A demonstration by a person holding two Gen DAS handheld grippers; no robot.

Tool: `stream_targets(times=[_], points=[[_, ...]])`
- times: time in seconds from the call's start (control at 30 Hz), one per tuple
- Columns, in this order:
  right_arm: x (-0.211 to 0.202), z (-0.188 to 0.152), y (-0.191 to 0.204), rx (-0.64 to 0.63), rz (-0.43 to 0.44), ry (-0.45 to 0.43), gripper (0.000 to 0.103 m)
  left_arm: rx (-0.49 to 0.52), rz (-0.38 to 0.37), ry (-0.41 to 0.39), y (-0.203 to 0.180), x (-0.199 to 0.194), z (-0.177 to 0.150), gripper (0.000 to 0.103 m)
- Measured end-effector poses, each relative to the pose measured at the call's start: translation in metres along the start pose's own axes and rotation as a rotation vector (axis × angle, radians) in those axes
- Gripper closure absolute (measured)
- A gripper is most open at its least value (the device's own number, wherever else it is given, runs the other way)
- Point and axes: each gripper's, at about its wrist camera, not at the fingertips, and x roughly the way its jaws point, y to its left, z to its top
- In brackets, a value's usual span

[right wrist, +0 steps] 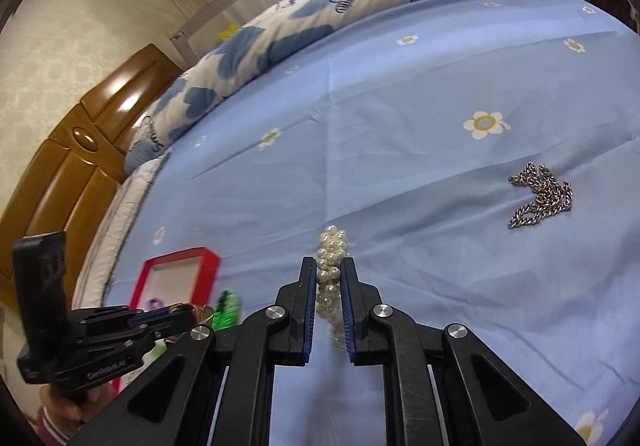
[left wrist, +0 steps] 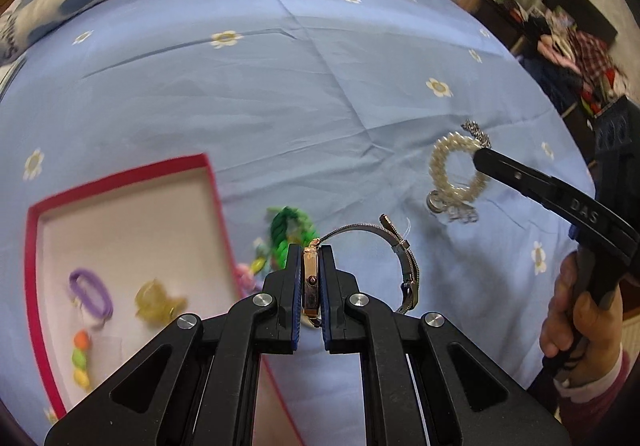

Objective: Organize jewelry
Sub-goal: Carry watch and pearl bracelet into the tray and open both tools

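Blue flowered bedsheet [left wrist: 280, 118] lies under both grippers, and both loads could slip: the watch [left wrist: 311, 282] is pinched only by its slim case with the mesh strap dangling, and the pearl bracelet [right wrist: 331, 266] is round and smooth. Nearest, the left gripper [left wrist: 311, 266] is clamped on the watch just right of the red box [left wrist: 120, 182]; farther off, the right gripper [right wrist: 328, 286] is closed on the pearls above the sheet, with 1 chain [right wrist: 540, 198] lying beyond.

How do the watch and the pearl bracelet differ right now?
The watch is gold-cased with a silver mesh strap; the pearl bracelet is a loop of white beads with small charms. The watch is clamped in the left gripper; the pearl bracelet is clamped in the right gripper. The watch's strap trails open to one side; the pearl bracelet is a closed ring. Both are gripped above the blue sheet, outside the red box.
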Motion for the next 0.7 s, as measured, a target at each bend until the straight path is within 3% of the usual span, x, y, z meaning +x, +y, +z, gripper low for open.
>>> stream_targets(times=[0.7], points=[[-0.013,-0.035,0.093,-0.091,0.162,0.041,0.095,-0.23,0.048,-0.093,0.077,-0.073,-0.067,0.097]])
